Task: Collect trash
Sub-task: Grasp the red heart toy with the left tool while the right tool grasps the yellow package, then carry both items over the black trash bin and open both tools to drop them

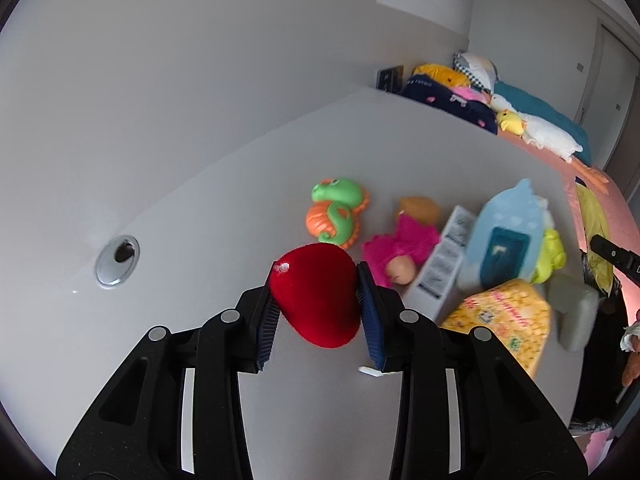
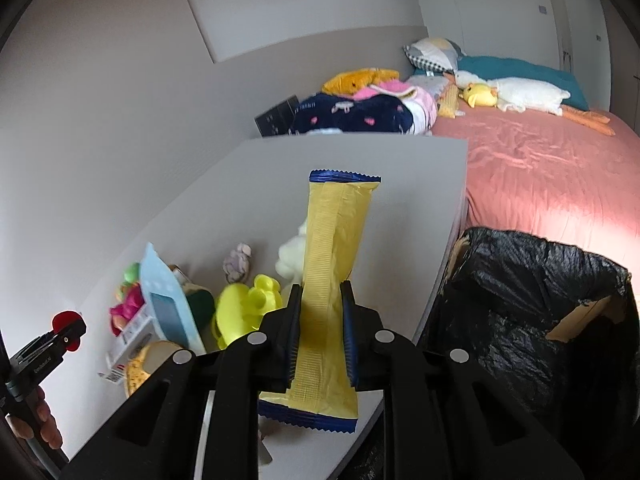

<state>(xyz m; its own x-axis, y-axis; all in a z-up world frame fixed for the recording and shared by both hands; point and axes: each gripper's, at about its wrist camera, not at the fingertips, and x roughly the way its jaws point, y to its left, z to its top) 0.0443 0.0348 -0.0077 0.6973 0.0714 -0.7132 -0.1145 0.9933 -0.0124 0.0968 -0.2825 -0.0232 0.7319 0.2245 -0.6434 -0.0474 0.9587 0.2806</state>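
Observation:
In the left wrist view my left gripper [image 1: 316, 278] is shut on a red heart-shaped plush [image 1: 316, 300], lifted a little above the white table [image 1: 192, 240]. My right gripper [image 2: 320, 294] is shut on a long yellow wrapper with blue crimped ends [image 2: 334, 248], held upright over the table's near edge [image 2: 404, 248]. A cardboard box lined with a black trash bag [image 2: 528, 312] stands to the right of the table, below and beside the wrapper. The left gripper with the red plush [image 2: 64, 320] shows at the far left of the right wrist view, with a person's hand [image 2: 44, 424] on it.
Toys and packets lie on the table: a green and orange seahorse [image 1: 336, 212], a pink doll [image 1: 396, 248], a blue pouch [image 1: 504, 232], a yellow packet [image 1: 504, 320], a yellow-green toy [image 2: 248, 308]. A cable hole [image 1: 118, 262] sits at the left. A pink bed [image 2: 540, 172] with plush animals lies beyond.

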